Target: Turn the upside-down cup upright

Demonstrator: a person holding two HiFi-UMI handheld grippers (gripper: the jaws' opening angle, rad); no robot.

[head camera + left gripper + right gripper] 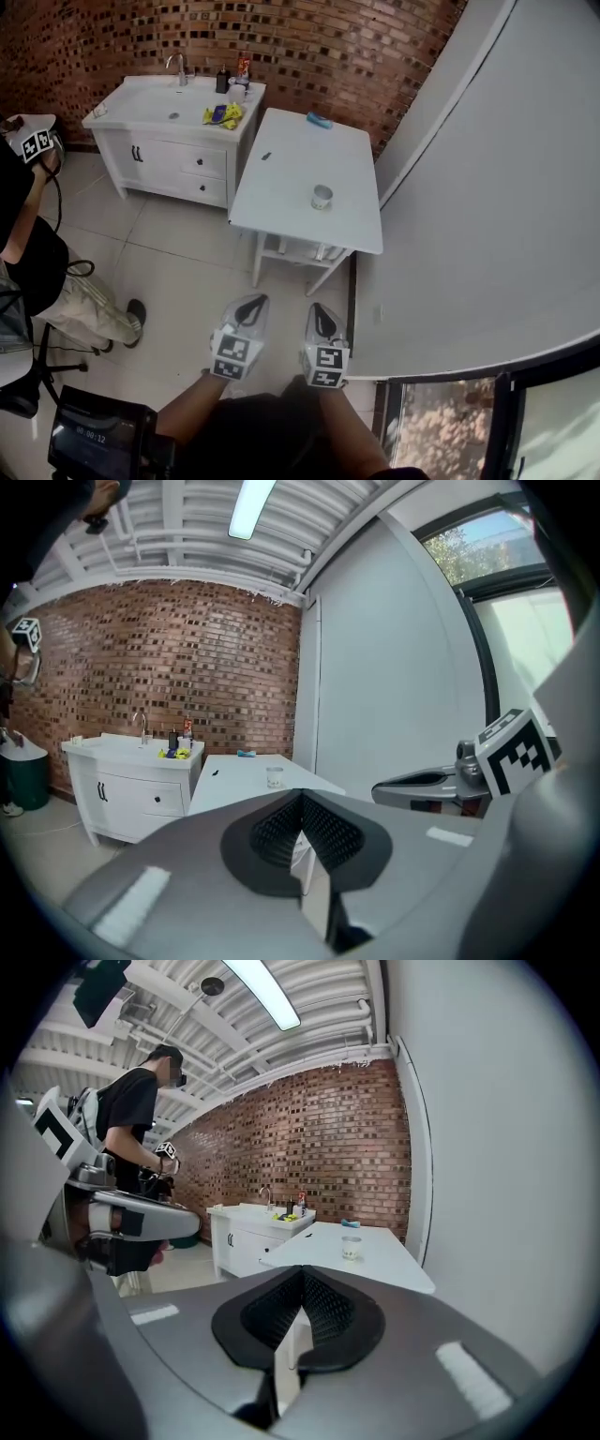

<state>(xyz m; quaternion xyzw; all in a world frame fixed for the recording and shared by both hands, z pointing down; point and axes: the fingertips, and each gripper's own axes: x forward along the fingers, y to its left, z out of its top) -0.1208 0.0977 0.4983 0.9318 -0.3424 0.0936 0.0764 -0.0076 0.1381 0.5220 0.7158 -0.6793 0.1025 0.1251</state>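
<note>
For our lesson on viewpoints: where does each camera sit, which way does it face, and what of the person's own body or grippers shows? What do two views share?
Head view: on the person's head, looking steeply down at the white rectangular table; left gripper, right gripper and a forearm show.
Left gripper view: on that gripper, facing along its shut jaws toward the table; right gripper at right.
Right gripper view: likewise along shut jaws; left gripper at left.
Shared: both gripper views show the small pale cup.
</note>
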